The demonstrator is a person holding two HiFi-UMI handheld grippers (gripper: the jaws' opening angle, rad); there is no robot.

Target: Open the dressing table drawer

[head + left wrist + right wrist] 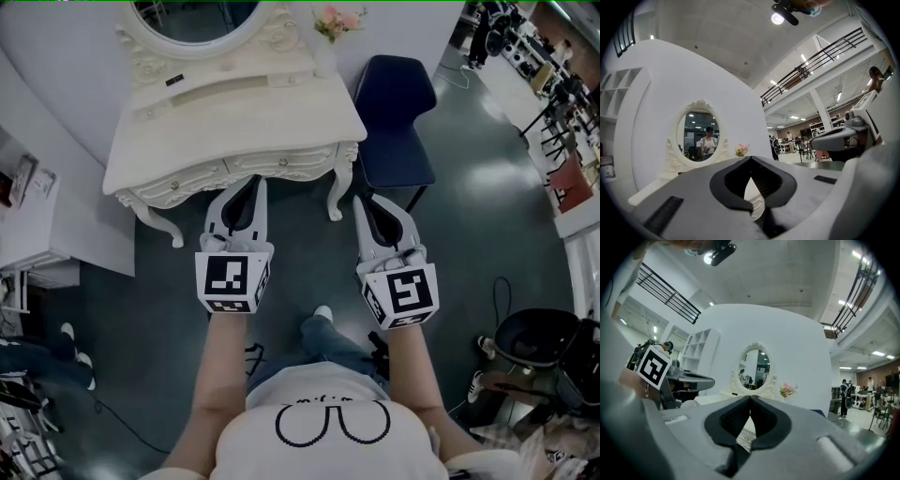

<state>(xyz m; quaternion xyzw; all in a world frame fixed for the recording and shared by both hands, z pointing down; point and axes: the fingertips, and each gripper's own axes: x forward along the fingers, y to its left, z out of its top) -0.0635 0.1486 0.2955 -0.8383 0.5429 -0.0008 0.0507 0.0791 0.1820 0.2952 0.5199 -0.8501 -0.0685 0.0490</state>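
Legible text: none | white T-shirt (319, 441): small line of print above a spectacles outline, too small to read | marker cubes (232, 279): black-and-white square codes, no letters or numbers

The dressing table (234, 117) is cream-white, the chair (396, 122) navy, the flowers (337, 21) pink, the floor (487, 244) dark grey

Premises: a large open research or workshop hall, not a home. A dressing table (234, 112) stands as a staged set against a free-standing curved white partition (670, 84). Bare concrete ceiling (731, 37), railed mezzanine (820, 56), equipment-laden benches (514, 86) and loose floor cable (495, 298) confirm this.
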